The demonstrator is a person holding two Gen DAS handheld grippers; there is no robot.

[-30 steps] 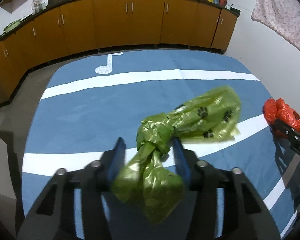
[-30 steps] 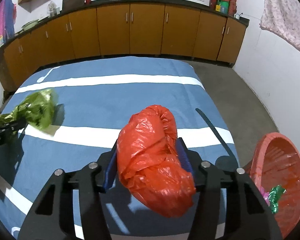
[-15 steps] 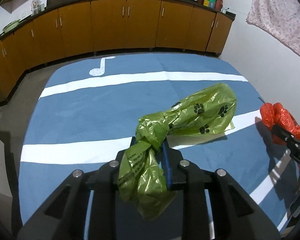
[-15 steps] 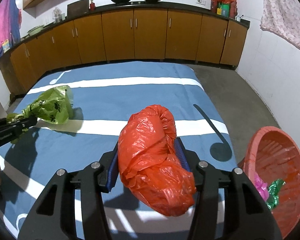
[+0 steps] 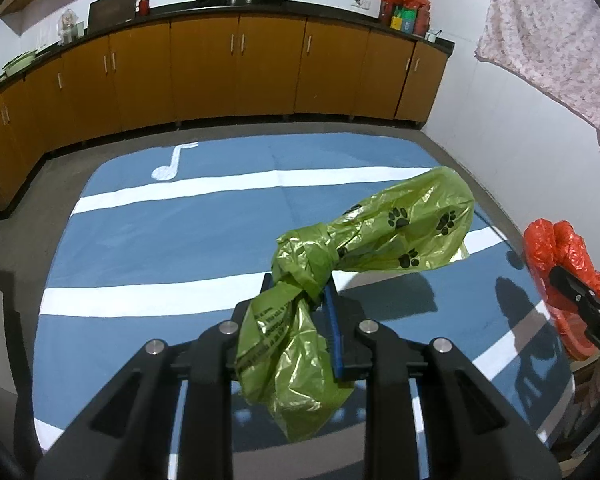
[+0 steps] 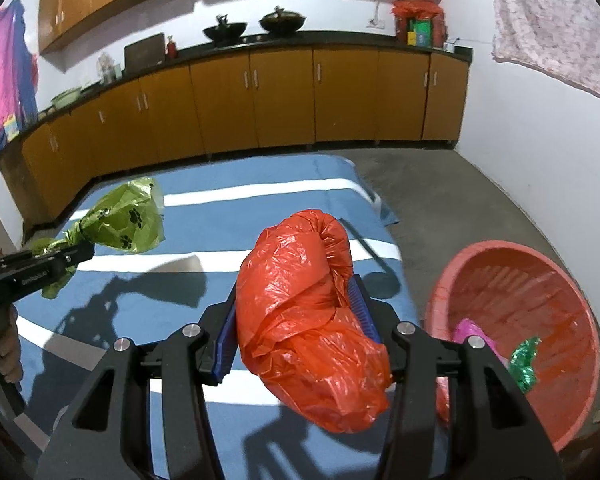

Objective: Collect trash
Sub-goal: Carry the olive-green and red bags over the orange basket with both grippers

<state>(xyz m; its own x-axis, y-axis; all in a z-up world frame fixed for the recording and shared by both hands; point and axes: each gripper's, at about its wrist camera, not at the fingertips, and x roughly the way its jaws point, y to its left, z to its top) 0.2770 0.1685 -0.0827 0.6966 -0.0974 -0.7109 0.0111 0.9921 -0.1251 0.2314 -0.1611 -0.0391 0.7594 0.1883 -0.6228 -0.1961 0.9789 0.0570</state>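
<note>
My left gripper is shut on the knot of a green paw-print plastic bag and holds it in the air above the blue mat. My right gripper is shut on a crumpled red plastic bag, also held above the mat. The green bag also shows in the right wrist view, at the left. The red bag also shows in the left wrist view, at the right edge. A red basin stands on the floor to the right of the mat and holds pink and green scraps.
The blue mat with white stripes and a music note lies on a grey concrete floor. Orange kitchen cabinets run along the back and left walls. A white wall with a hanging cloth stands at the right.
My left gripper has closed on the green bag's knot and lifted it off the mat. Both grippers have risen, the right one still holding the red bag.
</note>
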